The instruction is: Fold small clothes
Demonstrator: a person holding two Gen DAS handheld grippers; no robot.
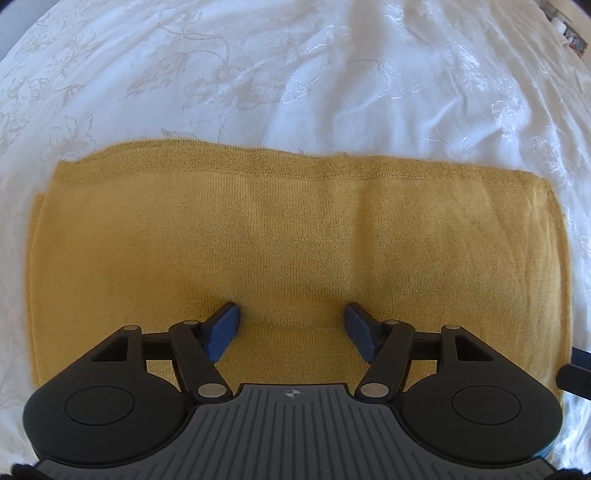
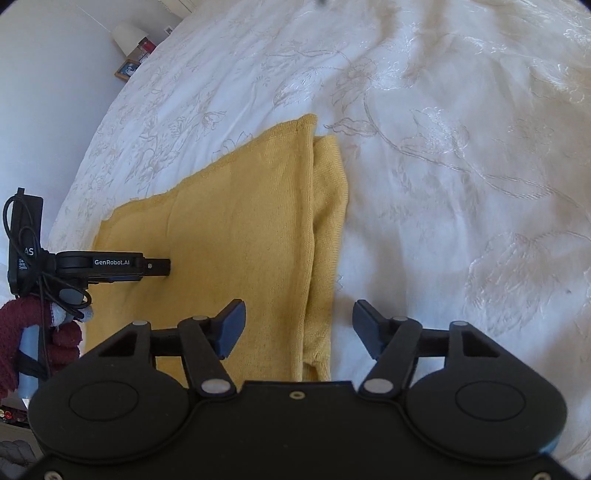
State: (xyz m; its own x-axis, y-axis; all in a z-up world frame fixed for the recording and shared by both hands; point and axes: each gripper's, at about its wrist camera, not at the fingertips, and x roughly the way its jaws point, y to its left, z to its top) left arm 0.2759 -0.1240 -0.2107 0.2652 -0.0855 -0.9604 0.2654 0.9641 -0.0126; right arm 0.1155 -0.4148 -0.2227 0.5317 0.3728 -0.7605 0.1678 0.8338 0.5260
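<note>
A mustard-yellow knitted garment (image 1: 295, 236) lies folded into a flat rectangle on the white bedspread (image 1: 295, 74). My left gripper (image 1: 291, 325) is open and empty, low over the garment's near part. In the right wrist view the garment (image 2: 240, 229) runs from the lower middle toward the upper left, with a doubled layer along its right edge (image 2: 328, 221). My right gripper (image 2: 298, 325) is open and empty over that right edge. The left gripper (image 2: 162, 266) also shows there from the side, its tip on the garment's left part.
The bedspread (image 2: 461, 166) has an embroidered flower pattern and soft creases. Past the bed's far left edge stand a lamp (image 2: 127, 35) and a small framed picture (image 2: 127, 68). A dark red sleeve (image 2: 22, 325) holds the left gripper's handle.
</note>
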